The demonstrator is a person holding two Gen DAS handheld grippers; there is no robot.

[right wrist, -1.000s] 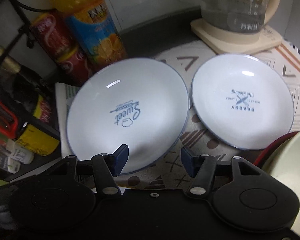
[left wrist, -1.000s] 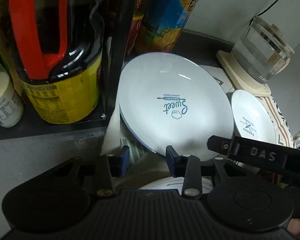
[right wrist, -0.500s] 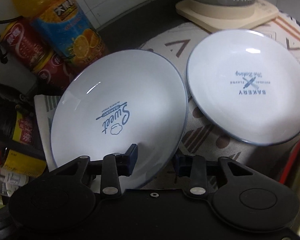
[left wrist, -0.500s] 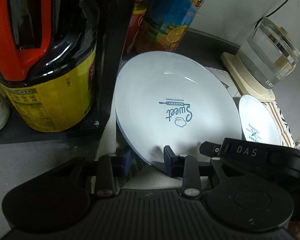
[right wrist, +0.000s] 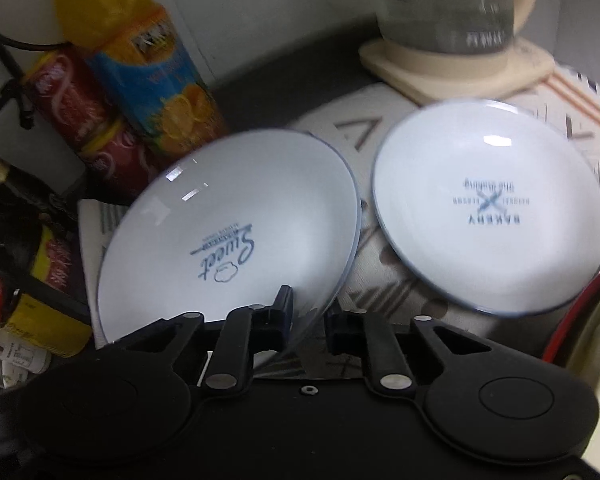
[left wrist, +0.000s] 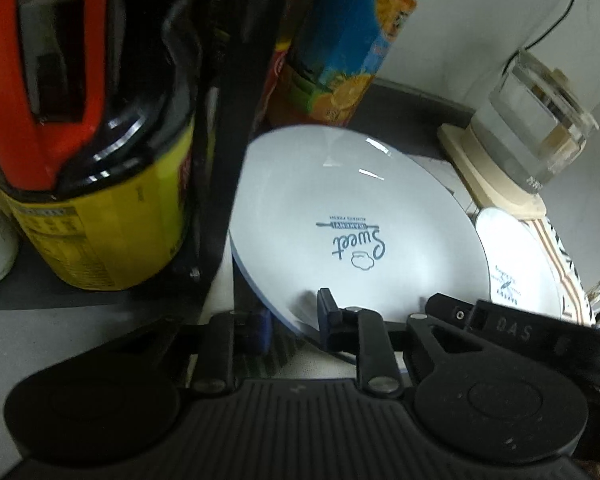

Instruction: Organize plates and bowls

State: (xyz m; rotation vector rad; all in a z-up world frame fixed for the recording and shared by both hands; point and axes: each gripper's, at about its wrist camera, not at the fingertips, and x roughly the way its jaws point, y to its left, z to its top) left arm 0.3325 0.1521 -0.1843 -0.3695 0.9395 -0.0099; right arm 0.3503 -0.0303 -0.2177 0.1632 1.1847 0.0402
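Between both claws, "Sweet" plate (right wrist: 228,236) is held tilted, near rim clamped by left claw (left wrist: 294,320) and right claw (right wrist: 306,320); "Bakery" plate (right wrist: 488,208) lies flat at 2 o'clock, reached sooner by right claw.

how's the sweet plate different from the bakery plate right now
The Sweet plate is tilted up, its near rim between the fingers of both grippers, left and right; the Bakery plate rests untouched on the patterned cloth. The Sweet plate has script lettering with a small cloud-like outline; the Bakery plate has block letters under a crossed emblem. The Sweet plate sits nearer the juice bottle, the Bakery plate nearer the kettle base. Both are white with thin blue rims.
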